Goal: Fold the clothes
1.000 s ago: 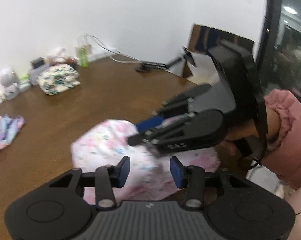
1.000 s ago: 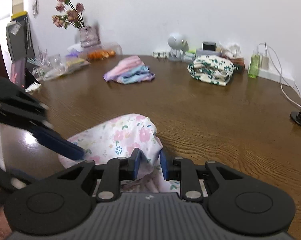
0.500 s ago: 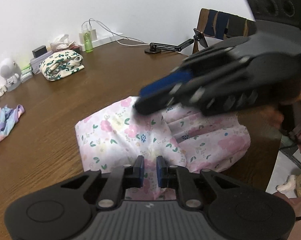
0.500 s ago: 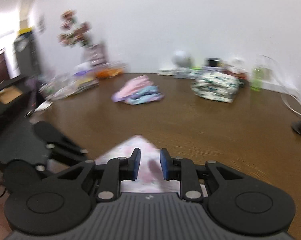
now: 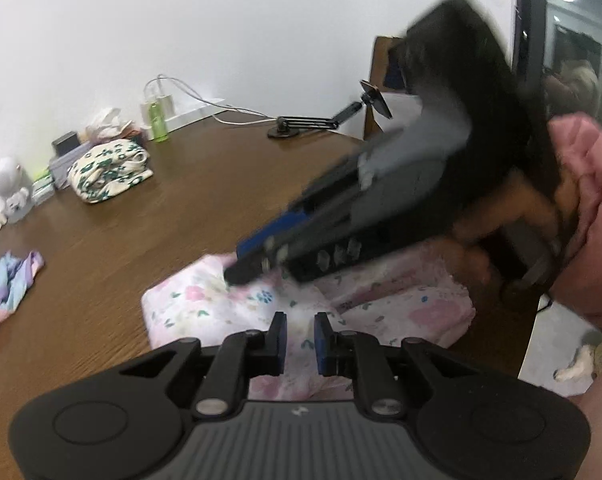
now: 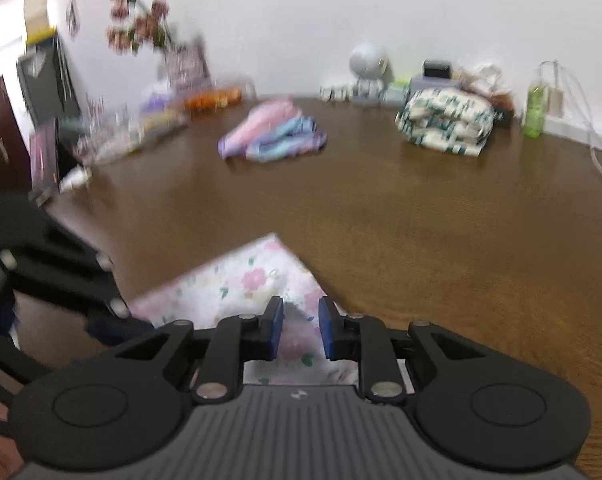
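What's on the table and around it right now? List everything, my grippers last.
Floral garment: 1, white-pink, near table edge, under both grippers.
Pastel clothes pile: 1, pink-blue-purple, mid table.
Green-print bundle: 1, cream and green, folded, far side.
Green bottle: 1, by the wall.
White round gadget: 1, by the wall.
Flower vase: 1, pink blooms, blurred, far corner.
Black stand: 1, far table edge.
Table: 1, brown wood.
Left gripper: jaws slightly apart over the garment, grip unclear.
Right gripper: jaws slightly apart over the garment, grip unclear.
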`<state>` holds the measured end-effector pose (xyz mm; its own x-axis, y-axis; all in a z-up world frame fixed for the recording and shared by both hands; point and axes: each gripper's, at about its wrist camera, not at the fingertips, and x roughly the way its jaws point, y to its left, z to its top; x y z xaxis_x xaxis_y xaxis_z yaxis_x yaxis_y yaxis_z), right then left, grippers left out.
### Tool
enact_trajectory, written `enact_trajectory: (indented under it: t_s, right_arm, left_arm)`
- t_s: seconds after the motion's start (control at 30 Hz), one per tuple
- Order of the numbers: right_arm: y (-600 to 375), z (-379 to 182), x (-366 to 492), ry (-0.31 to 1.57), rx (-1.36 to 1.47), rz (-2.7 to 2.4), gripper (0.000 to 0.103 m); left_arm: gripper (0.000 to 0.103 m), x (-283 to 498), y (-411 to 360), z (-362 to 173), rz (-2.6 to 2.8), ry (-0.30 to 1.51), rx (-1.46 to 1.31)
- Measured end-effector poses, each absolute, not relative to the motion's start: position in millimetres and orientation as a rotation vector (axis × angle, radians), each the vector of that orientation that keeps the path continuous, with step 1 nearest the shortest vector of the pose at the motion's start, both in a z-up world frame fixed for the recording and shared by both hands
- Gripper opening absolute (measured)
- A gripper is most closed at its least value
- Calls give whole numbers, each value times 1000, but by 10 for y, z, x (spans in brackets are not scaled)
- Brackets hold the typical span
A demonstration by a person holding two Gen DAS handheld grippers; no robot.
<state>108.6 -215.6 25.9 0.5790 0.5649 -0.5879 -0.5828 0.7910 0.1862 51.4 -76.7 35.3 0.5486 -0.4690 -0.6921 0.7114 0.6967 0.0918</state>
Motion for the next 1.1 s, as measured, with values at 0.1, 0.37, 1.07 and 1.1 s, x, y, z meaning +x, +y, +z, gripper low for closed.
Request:
enact_trajectory:
  t_s: [0.1,0.37,1.07,1.1]
  right_arm:
    - [-2185,322,1009,670,-47,673,20]
    - [-2048,38,1031,737,-87,659,20]
    - [-2266,347,519,650,-185,665,25]
    - [-2249,331,544,658,-201,665,25]
  left_arm:
    - [13,518,-800,255,-714,708,418]
    - [12,515,-795,114,-706,720,434]
    - [65,811,300,258,-537,866,-205]
    - [65,825,300,232,-539,877,-215]
